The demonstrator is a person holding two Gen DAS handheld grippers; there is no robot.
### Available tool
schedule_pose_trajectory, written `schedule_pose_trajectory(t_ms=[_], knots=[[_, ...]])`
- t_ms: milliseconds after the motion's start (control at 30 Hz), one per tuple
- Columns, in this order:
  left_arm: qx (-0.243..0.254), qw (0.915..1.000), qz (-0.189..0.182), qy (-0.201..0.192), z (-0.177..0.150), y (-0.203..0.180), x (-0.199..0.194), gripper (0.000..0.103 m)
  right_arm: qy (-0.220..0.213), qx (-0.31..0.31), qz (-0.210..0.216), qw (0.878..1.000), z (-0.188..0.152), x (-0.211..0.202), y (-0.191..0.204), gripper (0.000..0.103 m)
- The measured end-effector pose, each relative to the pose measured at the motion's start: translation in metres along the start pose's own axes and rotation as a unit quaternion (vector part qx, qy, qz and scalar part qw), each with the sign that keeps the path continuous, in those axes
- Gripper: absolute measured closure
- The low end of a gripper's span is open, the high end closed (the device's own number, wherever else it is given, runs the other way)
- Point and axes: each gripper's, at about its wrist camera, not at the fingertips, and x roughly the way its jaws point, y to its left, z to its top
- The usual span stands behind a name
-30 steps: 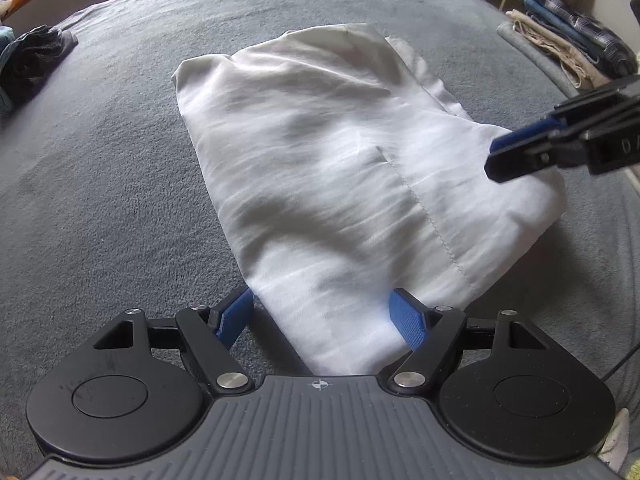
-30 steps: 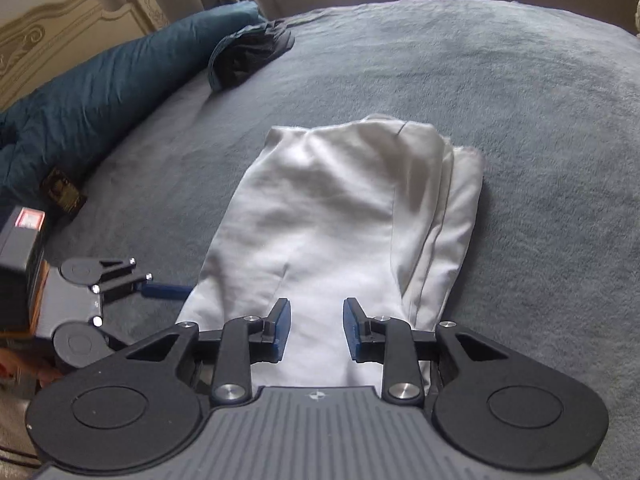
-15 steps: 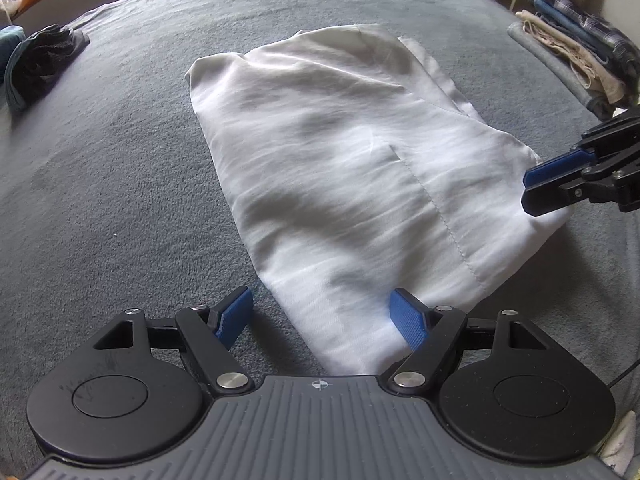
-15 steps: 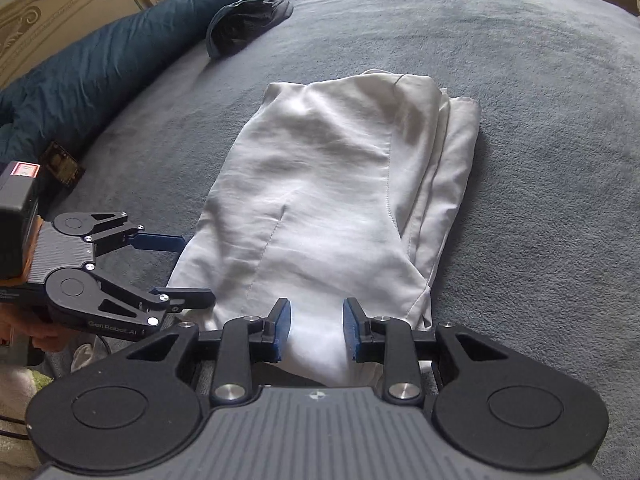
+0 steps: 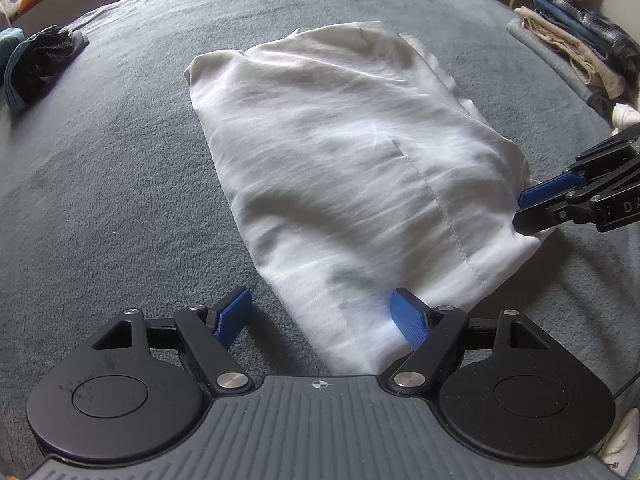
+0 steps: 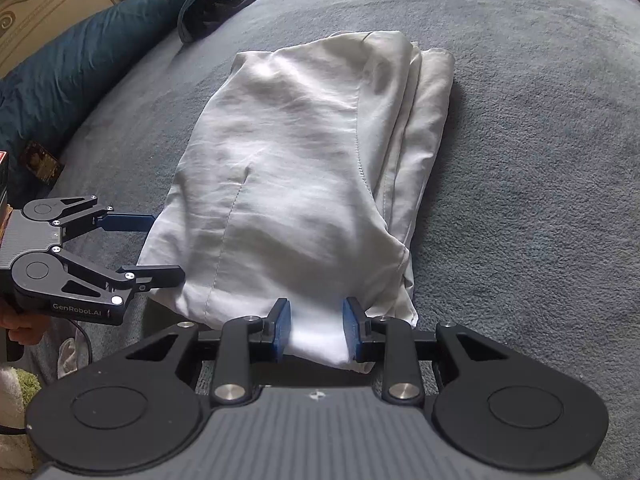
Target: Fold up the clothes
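Observation:
A white garment [image 5: 352, 176] [image 6: 296, 168] lies folded lengthwise on the grey bed cover [image 5: 100, 200] [image 6: 520, 160]. My left gripper [image 5: 322, 316] is open wide at the near left corner, and the cloth's corner sits between its fingers, close to the right pad. From the right wrist view the left gripper [image 6: 166, 246] straddles that same corner. My right gripper [image 6: 316, 328] is low at the near right edge. It is narrowly open, with the hem between its blue pads, which do not pinch it. The right gripper [image 5: 536, 204] shows at the cloth's right edge.
A dark crumpled garment [image 5: 36, 64] [image 6: 216, 4] lies at the far side of the bed. A teal duvet [image 6: 80, 52] runs along the headboard side. Folded clothes are stacked [image 5: 576, 40] at the far right. A hand [image 6: 16, 328] holds the left gripper's handle.
My right gripper has come down and toward the garment's near edge, so the hem now sits between its fingers. The left gripper has stayed where it was.

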Motion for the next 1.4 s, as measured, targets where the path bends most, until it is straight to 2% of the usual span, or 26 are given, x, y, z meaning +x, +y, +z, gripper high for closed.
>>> schedule_pose_trajectory(t_ms=[500, 1033, 1400], knots=[[-0.006, 1.0, -0.001, -0.003, -0.0032, 0.0002, -0.0038, 0.025, -0.002, 0.0, -0.005, 1.0, 0.0014, 0.0009, 0.0017, 0.068], [-0.011, 0.9998, 0.011, -0.01, -0.0056, 0.0015, -0.0081, 0.024, -0.004, -0.007, -0.008, 1.0, -0.0015, 0.0014, 0.0071, 0.06], [-0.008, 0.9999, 0.011, -0.007, -0.0082, -0.0021, -0.0079, 0.024, -0.005, -0.008, -0.009, 1.0, -0.0017, 0.0027, 0.0084, 0.059]])
